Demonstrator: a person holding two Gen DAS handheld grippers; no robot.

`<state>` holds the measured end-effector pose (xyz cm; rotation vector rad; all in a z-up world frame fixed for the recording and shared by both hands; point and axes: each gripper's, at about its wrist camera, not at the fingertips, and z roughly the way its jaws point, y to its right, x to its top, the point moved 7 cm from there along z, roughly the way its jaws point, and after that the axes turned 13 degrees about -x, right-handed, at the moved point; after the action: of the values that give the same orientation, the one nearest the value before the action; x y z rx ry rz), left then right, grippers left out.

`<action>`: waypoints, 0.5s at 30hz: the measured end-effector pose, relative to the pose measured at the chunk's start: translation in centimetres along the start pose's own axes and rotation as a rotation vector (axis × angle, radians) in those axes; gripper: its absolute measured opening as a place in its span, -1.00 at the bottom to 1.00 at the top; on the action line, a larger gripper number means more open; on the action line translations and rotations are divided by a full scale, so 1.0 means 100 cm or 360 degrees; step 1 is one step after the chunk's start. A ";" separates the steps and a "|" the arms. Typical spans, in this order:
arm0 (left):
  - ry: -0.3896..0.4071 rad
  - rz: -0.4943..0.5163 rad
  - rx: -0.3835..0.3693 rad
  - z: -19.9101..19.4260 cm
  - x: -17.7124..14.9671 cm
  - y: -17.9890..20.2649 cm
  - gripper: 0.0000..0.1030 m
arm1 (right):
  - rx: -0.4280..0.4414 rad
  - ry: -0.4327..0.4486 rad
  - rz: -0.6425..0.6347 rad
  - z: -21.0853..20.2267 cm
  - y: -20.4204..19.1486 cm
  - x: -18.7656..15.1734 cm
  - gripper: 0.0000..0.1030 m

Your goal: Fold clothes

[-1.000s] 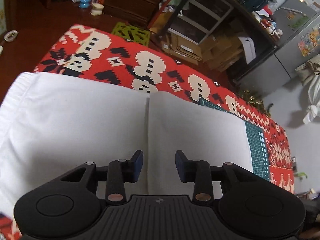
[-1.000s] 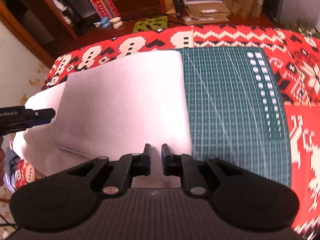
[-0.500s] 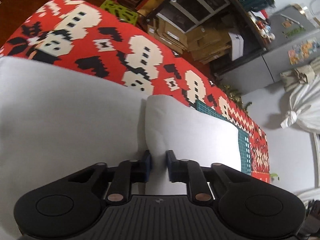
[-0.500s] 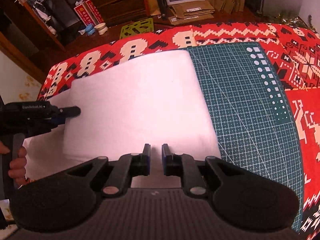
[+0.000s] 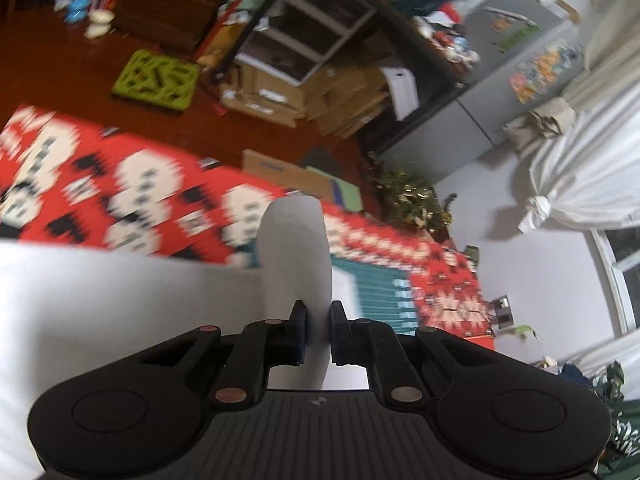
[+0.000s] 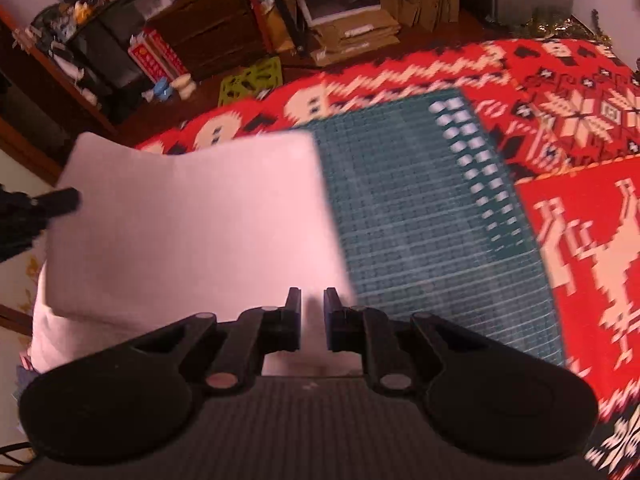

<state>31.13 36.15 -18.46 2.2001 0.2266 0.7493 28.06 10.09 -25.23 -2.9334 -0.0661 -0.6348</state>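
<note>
A white garment (image 6: pixel 192 220) lies folded on a green cutting mat (image 6: pixel 420 220) over a red patterned blanket (image 6: pixel 580 240). My right gripper (image 6: pixel 312 304) is shut on the near edge of the garment's upper layer, which is raised and bowed. My left gripper (image 6: pixel 40 208) holds the same layer at its left side. In the left wrist view, my left gripper (image 5: pixel 318 312) is shut on a flap of the white garment (image 5: pixel 294 248) that stands up edge-on above the lower layer. The picture is blurred by motion.
The blanket (image 5: pixel 120 192) covers the whole table. Past its far edge, on the wooden floor, are a green crate (image 5: pixel 156 80), stacked cardboard boxes (image 5: pixel 344 96) and a shelf unit (image 5: pixel 304 32). A grey fridge (image 5: pixel 500 80) and white curtain (image 5: pixel 592 168) stand to the right.
The left gripper closed on the edge of the upper layer and rose with it. The right gripper also lifted its edge, so the upper layer came up off the lower one.
</note>
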 end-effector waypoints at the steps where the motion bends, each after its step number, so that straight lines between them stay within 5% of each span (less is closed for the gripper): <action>1: 0.0002 0.0013 0.0001 0.006 0.002 0.018 -0.79 | 0.0013 0.0011 0.0016 -0.004 0.011 0.006 -0.72; 8: -0.0018 -0.0006 0.0029 0.085 0.000 0.142 -0.79 | 0.0045 0.0117 0.0000 -0.042 0.111 0.053 -0.72; 15: -0.0123 -0.0091 0.0113 0.225 -0.032 0.210 -0.76 | -0.0082 0.0178 0.0027 -0.060 0.244 0.085 -0.68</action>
<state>39.99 6.60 -16.11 2.2748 0.2800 0.6323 35.08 -14.79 -19.44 -2.9375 -0.0129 -0.8079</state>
